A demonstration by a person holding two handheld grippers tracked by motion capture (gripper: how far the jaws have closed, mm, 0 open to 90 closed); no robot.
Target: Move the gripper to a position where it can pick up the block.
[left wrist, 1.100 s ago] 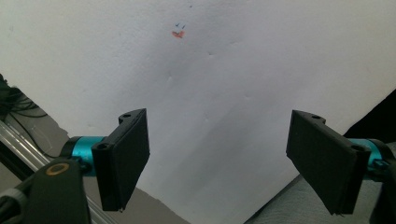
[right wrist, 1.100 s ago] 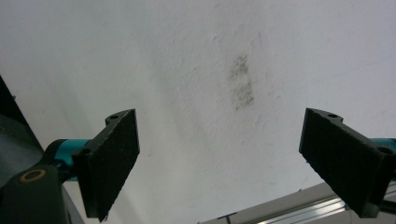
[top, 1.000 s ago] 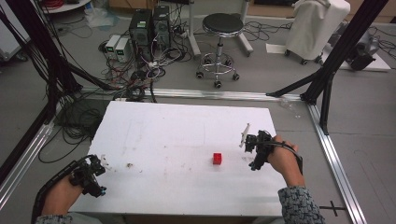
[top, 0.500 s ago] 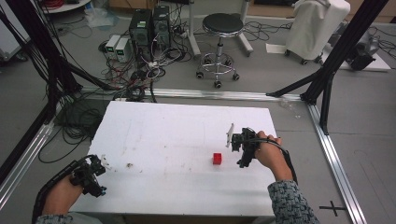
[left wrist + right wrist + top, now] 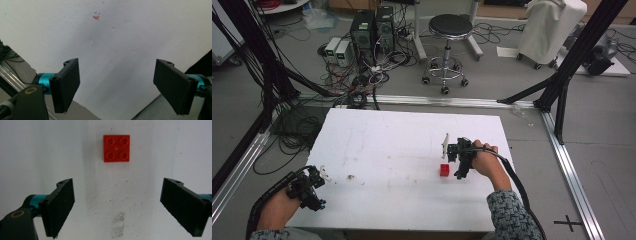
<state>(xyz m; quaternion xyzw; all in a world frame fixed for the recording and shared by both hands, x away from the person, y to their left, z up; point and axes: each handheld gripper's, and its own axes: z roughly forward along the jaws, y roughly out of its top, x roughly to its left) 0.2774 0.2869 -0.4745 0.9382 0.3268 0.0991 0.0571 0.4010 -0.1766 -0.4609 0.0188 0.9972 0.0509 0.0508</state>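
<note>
A small red four-stud brick (image 5: 444, 170) lies on the white table (image 5: 387, 130), right of centre. In the high view my right gripper (image 5: 458, 161) hovers just to the right of it, held by a hand. The right gripper view looks straight down on the brick (image 5: 116, 148), which sits ahead of the right gripper (image 5: 119, 195); its jaws stand wide apart with nothing between them. My left gripper (image 5: 314, 182) rests at the table's front left corner. In its own view the left gripper (image 5: 117, 75) is open over bare table.
A small dark speck (image 5: 350, 177) lies on the table near the left gripper. Small red and blue marks (image 5: 96, 16) show on the surface ahead of the left gripper. Beyond the table stand a stool (image 5: 450, 30), computer boxes (image 5: 372, 25) and tangled cables.
My right gripper has moved left across the table and now stands right beside the red brick. The left gripper has barely shifted.
</note>
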